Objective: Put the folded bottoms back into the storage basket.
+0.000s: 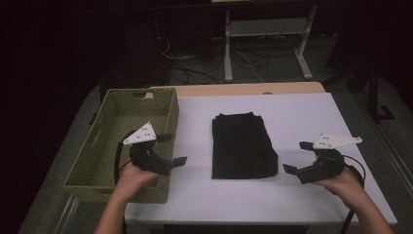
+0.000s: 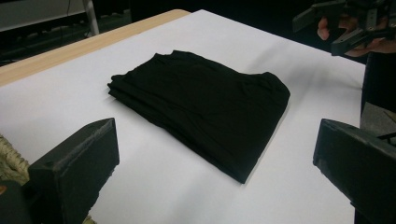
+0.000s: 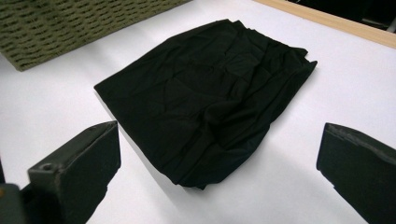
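Observation:
A folded black garment (image 1: 242,145) lies flat in the middle of the white table (image 1: 302,112). My left gripper (image 1: 172,148) hovers to its left, beside the basket, its jaws wide open and empty. My right gripper (image 1: 298,157) is held to the right of the cloth, also open and empty. In the left gripper view the garment (image 2: 201,105) lies ahead between the two black jaws, with the right gripper (image 2: 343,28) far off at the top right. In the right gripper view the garment (image 3: 205,93) lies ahead, a little left of centre.
A green woven basket (image 1: 114,170) stands at the table's left edge, empty inside; its wall (image 3: 70,23) appears at the top left of the right gripper view. A wooden strip (image 1: 243,89) runs along the far edge. Beyond are cables and a white frame's legs (image 1: 229,48).

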`<state>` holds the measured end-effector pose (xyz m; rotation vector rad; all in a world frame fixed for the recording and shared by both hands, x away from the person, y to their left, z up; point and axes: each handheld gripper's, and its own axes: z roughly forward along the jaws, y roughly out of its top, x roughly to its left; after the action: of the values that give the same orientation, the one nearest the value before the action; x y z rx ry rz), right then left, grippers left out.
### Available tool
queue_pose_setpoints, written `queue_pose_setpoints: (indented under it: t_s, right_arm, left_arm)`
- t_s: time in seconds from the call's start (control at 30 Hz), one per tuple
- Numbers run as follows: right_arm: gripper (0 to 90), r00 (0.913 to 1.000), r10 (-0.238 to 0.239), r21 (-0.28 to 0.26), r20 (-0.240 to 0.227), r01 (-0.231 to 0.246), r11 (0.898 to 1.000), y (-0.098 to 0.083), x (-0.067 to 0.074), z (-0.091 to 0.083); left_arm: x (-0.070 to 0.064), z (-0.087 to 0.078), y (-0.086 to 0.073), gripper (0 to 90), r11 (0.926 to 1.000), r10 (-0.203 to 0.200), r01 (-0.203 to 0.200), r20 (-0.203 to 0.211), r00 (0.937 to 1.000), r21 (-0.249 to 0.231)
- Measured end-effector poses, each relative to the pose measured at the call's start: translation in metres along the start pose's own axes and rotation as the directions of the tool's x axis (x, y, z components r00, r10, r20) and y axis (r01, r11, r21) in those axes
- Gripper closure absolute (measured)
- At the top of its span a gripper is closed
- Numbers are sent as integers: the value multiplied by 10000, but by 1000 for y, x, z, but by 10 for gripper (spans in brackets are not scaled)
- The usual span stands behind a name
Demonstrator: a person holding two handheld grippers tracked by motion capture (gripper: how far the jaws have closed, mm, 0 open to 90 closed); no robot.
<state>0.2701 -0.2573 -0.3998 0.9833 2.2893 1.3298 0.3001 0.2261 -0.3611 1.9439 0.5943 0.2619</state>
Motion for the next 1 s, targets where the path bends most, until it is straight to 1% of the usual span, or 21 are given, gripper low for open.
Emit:
queue_pose_setpoints:
  t_s: [0.33,0.43,0.57,0.7,0.83,1.0]
  right_arm:
    - [0,10000,93,-102,10,-92,9999,0,1,-3]
    - [0,9999,96,-119,-80,-97,9999,-2,1,-4]
    - [0,9998,106,-171,-140,-108,9998,-1,0,-4]
    - [0,9998,157,-210,-126,-160,9997,-4,3,-4]
    - [0,9998,182,-66,-118,-183,9998,-9,5,0]
    - [0,9996,261,-173,-77,-262,9995,-11,6,2]
  left_arm:
    - [-1,1,0,4,10000,83,-83,-56,9999,32]
    - [-1,1,0,4,10000,34,-34,-79,10000,-2]
    - [-1,1,0,4,9999,93,-93,-126,9999,61]
    - [-1,2,0,4,9999,86,-85,-121,9999,69]
    - [-3,3,0,4,9997,201,-200,-65,9998,106]
    - [-2,2,0,4,9999,162,-161,-47,9999,42]
